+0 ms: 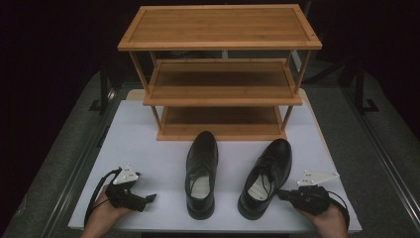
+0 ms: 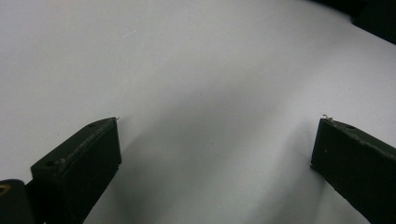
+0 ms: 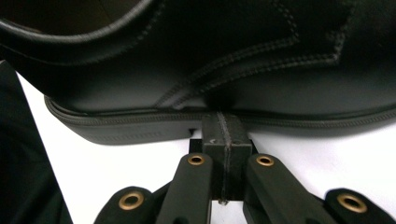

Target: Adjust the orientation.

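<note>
Two black leather lace-up shoes stand on the white table, toes toward the rack: the left shoe [image 1: 201,173] and the right shoe [image 1: 267,176]. My right gripper [image 1: 281,194] lies low at the right shoe's outer side near the heel. In the right gripper view its jaws [image 3: 223,128] are shut together with nothing between them, their tips against the sole edge of that shoe [image 3: 196,70]. My left gripper [image 1: 148,198] rests near the table's front left, apart from the left shoe. Its jaws [image 2: 219,140] stand wide open over bare white table.
A three-tier bamboo shoe rack [image 1: 220,74] stands at the back of the white table [image 1: 143,134], all its shelves bare. Dark floor and metal frame rails flank the table on both sides. A hand holds each gripper at the front edge.
</note>
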